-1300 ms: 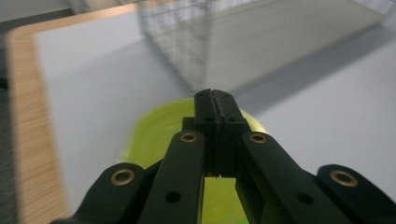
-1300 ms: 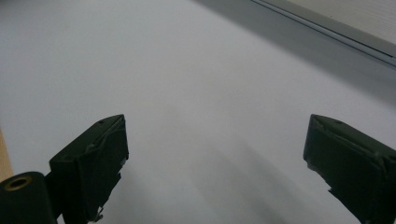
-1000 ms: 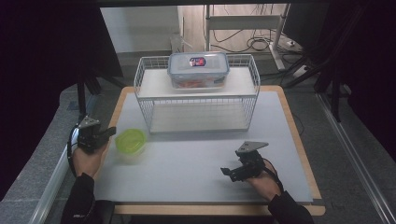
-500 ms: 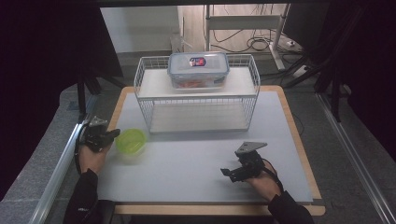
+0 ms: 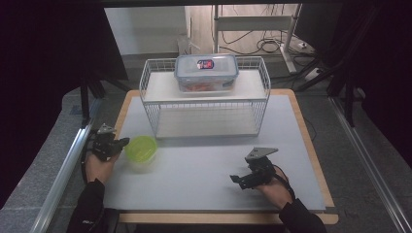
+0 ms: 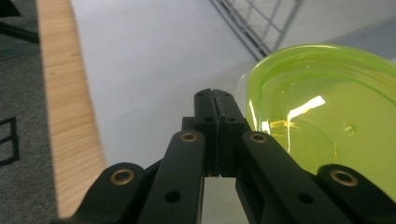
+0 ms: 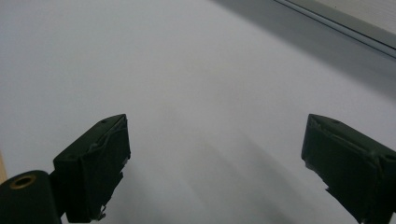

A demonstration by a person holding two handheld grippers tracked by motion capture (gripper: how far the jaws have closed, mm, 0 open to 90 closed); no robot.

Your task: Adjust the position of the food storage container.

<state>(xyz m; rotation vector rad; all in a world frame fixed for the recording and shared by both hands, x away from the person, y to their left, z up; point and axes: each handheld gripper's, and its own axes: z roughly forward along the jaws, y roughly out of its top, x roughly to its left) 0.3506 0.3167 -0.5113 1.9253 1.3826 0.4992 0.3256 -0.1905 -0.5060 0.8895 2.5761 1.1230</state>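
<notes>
The left tool (image 5: 116, 144), clenched empty, sits just beside the green lid (image 5: 141, 148); the right tool (image 5: 241, 180) rests released on the desk (image 5: 204, 165).

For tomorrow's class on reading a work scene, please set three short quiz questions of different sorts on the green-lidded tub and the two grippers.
1. True or false: the left gripper has its jaws shut, with nothing between them.
2. Where does the green-lidded tub stand? A) on the wire rack's top shelf B) on the grey mat beside the left gripper C) between the right gripper's jaws
3. Fill in: the right gripper has its jaws ____.

Key: 1 true; 2 B; 3 open. The clear lidded box sits on the wire rack.
</notes>
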